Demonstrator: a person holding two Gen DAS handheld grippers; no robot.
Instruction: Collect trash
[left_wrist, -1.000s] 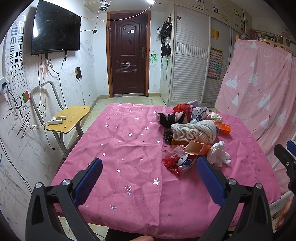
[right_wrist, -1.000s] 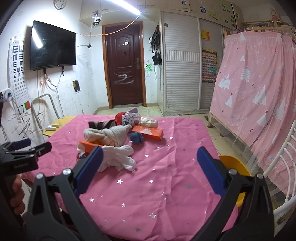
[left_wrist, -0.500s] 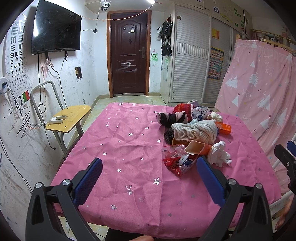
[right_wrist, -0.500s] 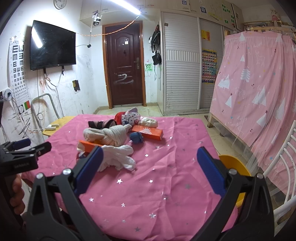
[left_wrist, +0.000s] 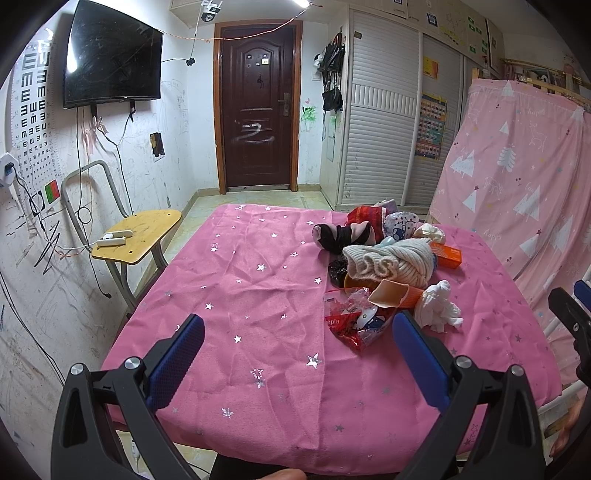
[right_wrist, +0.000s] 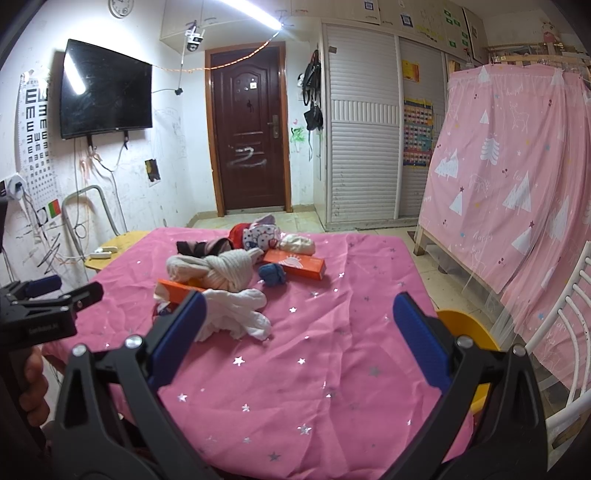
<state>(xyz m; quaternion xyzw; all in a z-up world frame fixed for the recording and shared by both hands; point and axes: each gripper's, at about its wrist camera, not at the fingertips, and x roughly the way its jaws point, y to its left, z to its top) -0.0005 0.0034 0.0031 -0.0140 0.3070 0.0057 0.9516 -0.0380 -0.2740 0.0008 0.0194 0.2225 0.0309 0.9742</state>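
Left tongs (left_wrist: 295, 339) wide apart, empty, low over the near edge of the tabletop (left_wrist: 258, 295). Wrapper (left_wrist: 351, 325) just beside the right finger, touching the tissue (left_wrist: 436, 306) and an orange box (left_wrist: 391, 293). Easy to snag the pink cloth together with the thin wrapper, or to pull a knit hat (left_wrist: 388, 262) instead of trash, since clothes and trash lie mixed. Right tongs (right_wrist: 295, 325) also wide apart, holding nothing. Left finger covers part of the tissue (right_wrist: 236, 314). Yellow bin (right_wrist: 465, 332) half hidden behind the right finger; inside not visible.
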